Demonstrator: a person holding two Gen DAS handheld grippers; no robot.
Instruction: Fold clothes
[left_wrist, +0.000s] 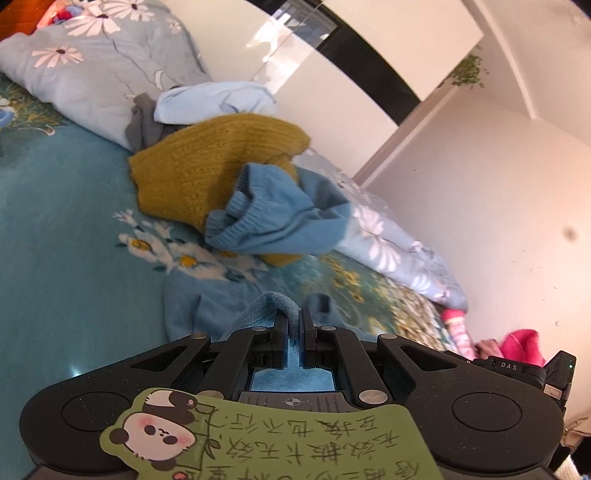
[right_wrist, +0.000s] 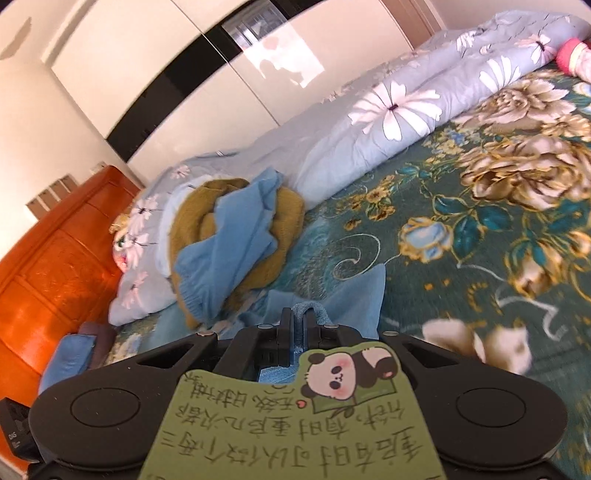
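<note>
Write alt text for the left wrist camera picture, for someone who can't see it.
The left gripper is shut on a fold of blue cloth above a teal floral bedspread. Beyond it, a mustard knit sweater and a blue sweater lie heaped against a pale flowered quilt.

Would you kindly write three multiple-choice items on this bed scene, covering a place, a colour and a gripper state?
1. Where does the mustard sweater lie?
A. against the floral quilt
B. on the floor
C. in a drawer

2. What colour is the cloth in the left hand-held gripper?
A. red
B. blue
C. white

3. How is the right hand-held gripper?
A. wide open
B. shut on blue cloth
C. shut on nothing

Answers: A, the sweater rests beside the quilt on the bed; B, blue fabric shows between the fingers; B, the jaws pinch a blue fold.
</note>
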